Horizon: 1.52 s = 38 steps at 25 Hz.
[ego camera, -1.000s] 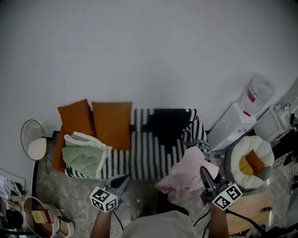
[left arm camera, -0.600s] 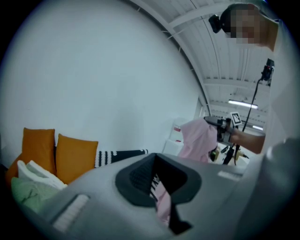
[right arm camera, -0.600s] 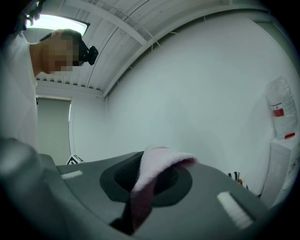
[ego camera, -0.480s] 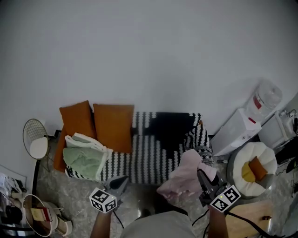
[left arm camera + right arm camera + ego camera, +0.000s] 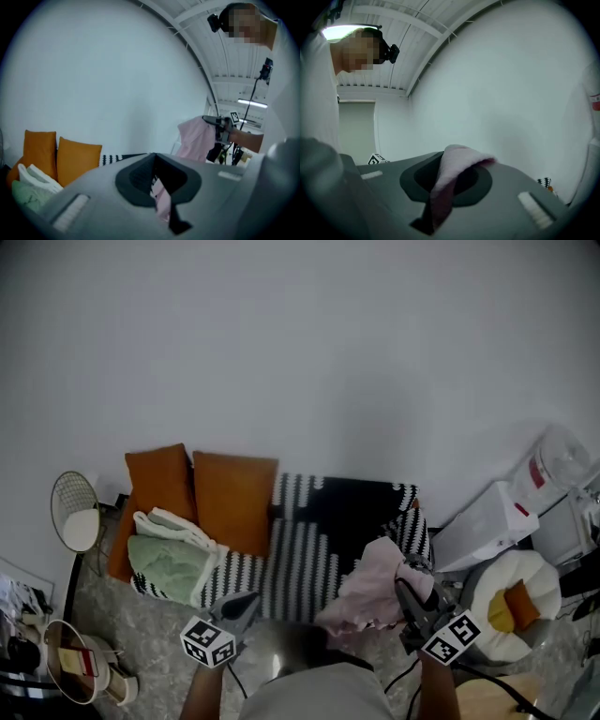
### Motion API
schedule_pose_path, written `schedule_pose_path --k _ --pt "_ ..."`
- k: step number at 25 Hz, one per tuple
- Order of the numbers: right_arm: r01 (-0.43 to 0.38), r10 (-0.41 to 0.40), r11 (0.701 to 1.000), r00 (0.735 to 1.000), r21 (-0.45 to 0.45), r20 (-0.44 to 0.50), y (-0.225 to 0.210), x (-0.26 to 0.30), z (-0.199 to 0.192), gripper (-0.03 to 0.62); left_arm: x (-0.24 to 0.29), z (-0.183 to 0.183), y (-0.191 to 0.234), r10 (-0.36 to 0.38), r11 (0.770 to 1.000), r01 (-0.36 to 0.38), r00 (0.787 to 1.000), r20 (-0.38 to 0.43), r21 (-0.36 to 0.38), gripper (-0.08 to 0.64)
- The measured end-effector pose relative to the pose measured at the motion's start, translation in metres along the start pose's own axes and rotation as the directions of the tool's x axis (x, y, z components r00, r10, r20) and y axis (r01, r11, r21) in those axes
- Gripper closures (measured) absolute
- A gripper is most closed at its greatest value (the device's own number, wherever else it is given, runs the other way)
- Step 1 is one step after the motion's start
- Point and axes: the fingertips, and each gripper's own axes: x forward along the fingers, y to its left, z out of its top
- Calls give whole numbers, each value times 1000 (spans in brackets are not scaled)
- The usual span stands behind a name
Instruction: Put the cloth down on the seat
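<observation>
The pink cloth [image 5: 375, 592] hangs bunched from my right gripper [image 5: 408, 589], which is shut on it, over the front right corner of the sofa seat [image 5: 300, 554]. The seat has a black-and-white striped cover. In the right gripper view the cloth [image 5: 457, 164] drapes over the jaws of that gripper [image 5: 450, 183]. My left gripper [image 5: 246, 604] is low at the left, in front of the sofa, jaws together and no cloth on it in the head view. The left gripper view shows the cloth [image 5: 196, 140] held up at the right by the right gripper [image 5: 216, 123].
Two orange cushions [image 5: 234, 498] lean at the sofa's left end above a folded green and white blanket [image 5: 169, 559]. A water dispenser [image 5: 497, 512] and a round white pet bed [image 5: 511, 596] stand to the right. A round wire fan [image 5: 75, 521] stands at the left.
The sofa has come closer and lower in the head view. My right gripper with the pink cloth has shifted slightly left toward the seat. The left gripper has hardly moved.
</observation>
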Motion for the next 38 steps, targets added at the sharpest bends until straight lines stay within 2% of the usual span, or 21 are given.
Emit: schedule_pose_path --k 12,18,22,28,38 --pt "-137 136 990 990 -22 -45 -90 89 22 548 80 27 38 86 996 -86 996 9 -20 561" --pt "-221 219 974 974 -43 -51 -116 126 38 548 114 40 46 120 992 -120 993 21 -30 561" --pt "-247 244 968 968 -50 -66 -131 144 38 548 130 41 48 127 991 -126 992 12 -40 561" --pt "-237 235 971 967 -8 -99 -150 169 14 548 146 39 61 122 991 -123 992 -24 -47 561" --pt "-135 143 989 975 57 -172 -176 204 -49 548 176 21 89 42 997 -47 996 -80 -62 561"
